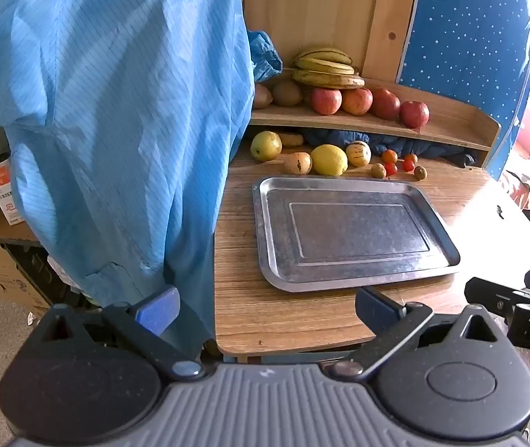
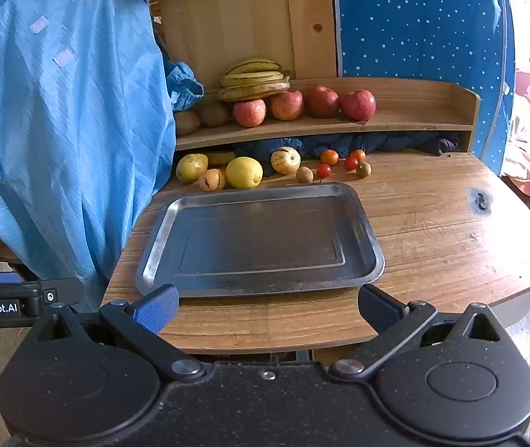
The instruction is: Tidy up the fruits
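**On the wooden surface: fruit in rows behind a bare tray**

On the wooden surface (image 2: 432,231), the loose fruit lies in a row just behind the metal tray (image 2: 361,223), none of it inside the tray. From left to right in the right wrist view sit a yellow-green pear-like fruit (image 2: 191,167), a small striped melon (image 2: 211,179), a lemon (image 2: 244,172), a second striped melon (image 2: 285,160), a small brown fruit (image 2: 304,174), several cherry tomatoes (image 2: 323,170) and small oranges (image 2: 329,157), and another brown fruit (image 2: 363,168).

Above them, on the low wooden shelf (image 2: 413,111), four red apples (image 2: 288,105) stand side by side. A bunch of bananas (image 2: 254,80) rests behind the leftmost apples, and two kiwis (image 2: 214,114) lie to the left.

The right gripper (image 2: 267,307) hovers at the near edge of the surface, its fingers (image 2: 156,313) spread wide and holding nothing. The left gripper (image 1: 267,311) hangs at the surface's near left corner, fingers (image 1: 158,314) likewise apart and empty.

A blue garment (image 2: 63,130) hangs at the left, touching the surface's edge. A blue dotted cloth (image 2: 421,18) hangs behind the shelf.
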Tool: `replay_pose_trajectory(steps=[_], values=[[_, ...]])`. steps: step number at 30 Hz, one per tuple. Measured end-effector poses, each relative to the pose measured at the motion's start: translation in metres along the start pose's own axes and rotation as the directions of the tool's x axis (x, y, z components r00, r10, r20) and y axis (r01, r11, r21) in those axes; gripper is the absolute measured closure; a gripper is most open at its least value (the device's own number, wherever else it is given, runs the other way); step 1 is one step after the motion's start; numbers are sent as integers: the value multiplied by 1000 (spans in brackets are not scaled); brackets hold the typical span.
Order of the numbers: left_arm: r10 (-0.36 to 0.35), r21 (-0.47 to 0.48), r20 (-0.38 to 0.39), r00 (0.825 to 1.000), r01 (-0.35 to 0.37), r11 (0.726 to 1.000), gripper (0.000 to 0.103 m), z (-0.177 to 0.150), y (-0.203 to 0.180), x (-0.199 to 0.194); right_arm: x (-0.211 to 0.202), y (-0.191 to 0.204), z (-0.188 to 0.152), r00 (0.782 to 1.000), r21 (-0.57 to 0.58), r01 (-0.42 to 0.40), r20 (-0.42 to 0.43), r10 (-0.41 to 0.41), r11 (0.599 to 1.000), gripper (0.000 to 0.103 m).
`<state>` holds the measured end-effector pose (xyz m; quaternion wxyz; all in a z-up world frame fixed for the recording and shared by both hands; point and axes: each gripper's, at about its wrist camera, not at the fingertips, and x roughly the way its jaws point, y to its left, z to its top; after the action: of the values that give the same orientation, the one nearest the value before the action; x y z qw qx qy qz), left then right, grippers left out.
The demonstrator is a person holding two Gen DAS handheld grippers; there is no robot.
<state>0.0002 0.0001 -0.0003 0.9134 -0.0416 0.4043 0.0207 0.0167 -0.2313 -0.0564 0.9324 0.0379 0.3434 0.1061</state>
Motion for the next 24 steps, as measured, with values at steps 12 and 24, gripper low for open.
replay_pose_trajectory(steps=[12, 24], values=[[-2, 2, 4, 1000, 2, 1000, 1, 0, 0, 0, 1, 0, 1, 1000, 2, -3, -4, 3, 1000, 1], [-5, 8, -11, 1000, 5, 1000, 1, -1, -1, 2, 2, -1, 0, 1000, 8, 2, -7, -2, 1000, 1]])
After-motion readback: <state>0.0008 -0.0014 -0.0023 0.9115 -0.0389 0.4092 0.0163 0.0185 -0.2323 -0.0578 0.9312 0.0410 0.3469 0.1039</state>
